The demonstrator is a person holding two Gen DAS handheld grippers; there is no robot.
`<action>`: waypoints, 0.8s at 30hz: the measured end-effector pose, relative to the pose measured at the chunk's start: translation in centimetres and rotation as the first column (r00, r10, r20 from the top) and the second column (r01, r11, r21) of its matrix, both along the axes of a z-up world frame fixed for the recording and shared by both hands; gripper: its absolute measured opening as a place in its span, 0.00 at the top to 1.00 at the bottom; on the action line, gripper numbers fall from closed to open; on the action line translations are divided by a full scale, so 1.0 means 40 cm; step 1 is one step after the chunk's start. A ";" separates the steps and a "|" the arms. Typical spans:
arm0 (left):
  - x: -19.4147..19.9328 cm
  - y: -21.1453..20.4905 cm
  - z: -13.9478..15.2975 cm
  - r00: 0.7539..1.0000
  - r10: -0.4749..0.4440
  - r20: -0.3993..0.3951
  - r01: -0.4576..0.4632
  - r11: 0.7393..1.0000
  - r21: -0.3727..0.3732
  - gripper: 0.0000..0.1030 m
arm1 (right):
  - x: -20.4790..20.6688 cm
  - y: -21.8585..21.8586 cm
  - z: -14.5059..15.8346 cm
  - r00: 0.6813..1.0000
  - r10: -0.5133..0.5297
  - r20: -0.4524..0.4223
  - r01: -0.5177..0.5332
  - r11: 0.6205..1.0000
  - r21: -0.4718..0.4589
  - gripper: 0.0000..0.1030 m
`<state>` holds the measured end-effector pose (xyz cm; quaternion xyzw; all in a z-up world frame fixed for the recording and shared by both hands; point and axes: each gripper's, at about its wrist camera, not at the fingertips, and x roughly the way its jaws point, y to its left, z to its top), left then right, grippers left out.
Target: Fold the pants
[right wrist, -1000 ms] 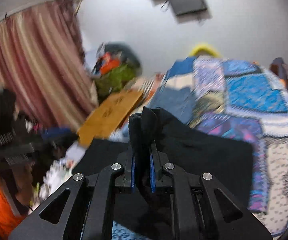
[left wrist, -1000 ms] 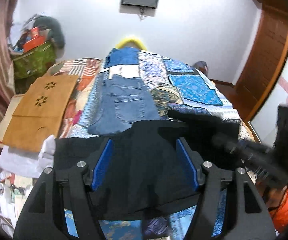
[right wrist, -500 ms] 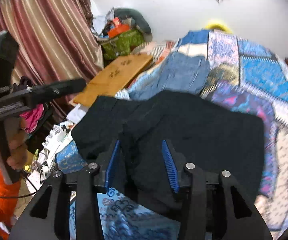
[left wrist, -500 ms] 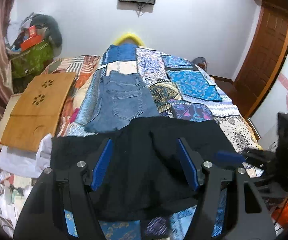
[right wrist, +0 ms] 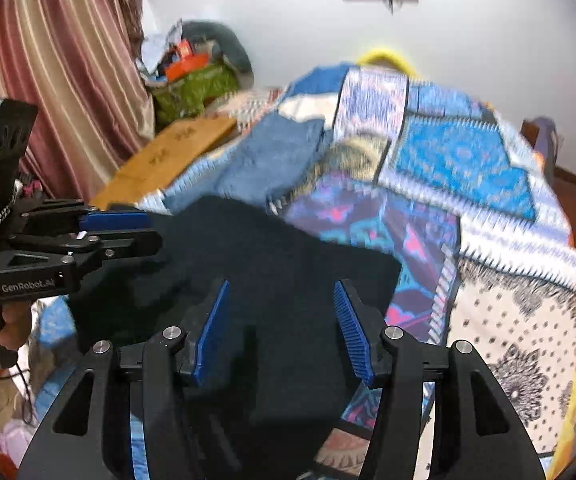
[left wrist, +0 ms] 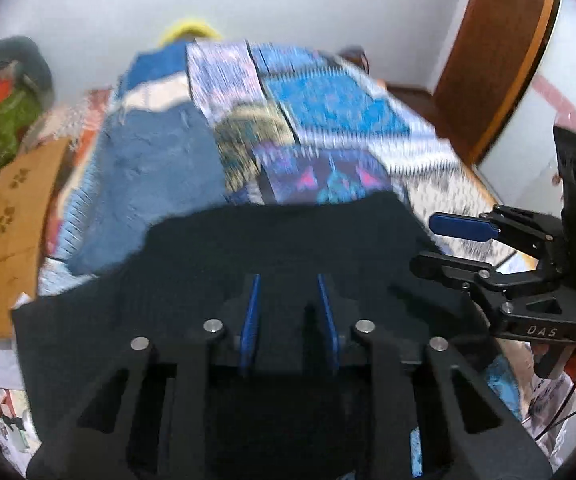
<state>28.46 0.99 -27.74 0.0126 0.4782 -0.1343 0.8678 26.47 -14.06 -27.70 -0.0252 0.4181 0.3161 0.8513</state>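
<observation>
- Since a second ago the right gripper [right wrist: 279, 328] has let go: it pinched a bunched ridge of the black pants [right wrist: 271, 264] then; now its blue ribbed pads stand wide apart, holding nothing.
- The left gripper [left wrist: 288, 316] has narrowed from wide to a small gap; we see no cloth between the pads (the dark garment beneath makes this hard to read), so we log it as partly open and empty.
- The black pants lie flat, folded to a rough rectangle, at the near edge of the patchwork blue quilted bed cover [right wrist: 468, 160]. We judge one fold just laid down and the next grasp pending.
- Material: the pants are matte, soft and limp, with no visible creases; edges are blurred by motion.
- Folded blue denim jeans [left wrist: 155, 184] lie beyond them, toward the bed's left edge, just beside a tan wooden board with flower cut-outs [left wrist: 11, 216].
</observation>
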 end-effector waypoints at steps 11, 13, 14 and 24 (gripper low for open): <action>-0.066 0.000 -0.083 0.999 -0.015 -0.041 0.016 0.999 0.033 0.73 | -0.100 -0.049 -0.065 1.000 0.017 -0.015 -0.019 0.996 -0.092 0.60; -0.099 -0.004 -0.079 1.000 -0.022 -0.017 0.023 0.998 0.064 0.73 | -0.119 -0.060 -0.068 1.000 0.004 -0.016 -0.006 0.995 -0.096 0.60; -0.113 -0.005 -0.078 1.000 -0.024 -0.010 0.025 0.997 0.073 0.73 | -0.131 -0.067 -0.068 1.000 -0.006 -0.018 0.004 0.996 -0.094 0.60; -0.208 0.029 -0.026 0.997 0.057 0.052 -0.062 0.991 0.119 0.72 | -0.169 -0.091 -0.027 0.993 -0.111 -0.046 0.107 0.991 -0.076 0.58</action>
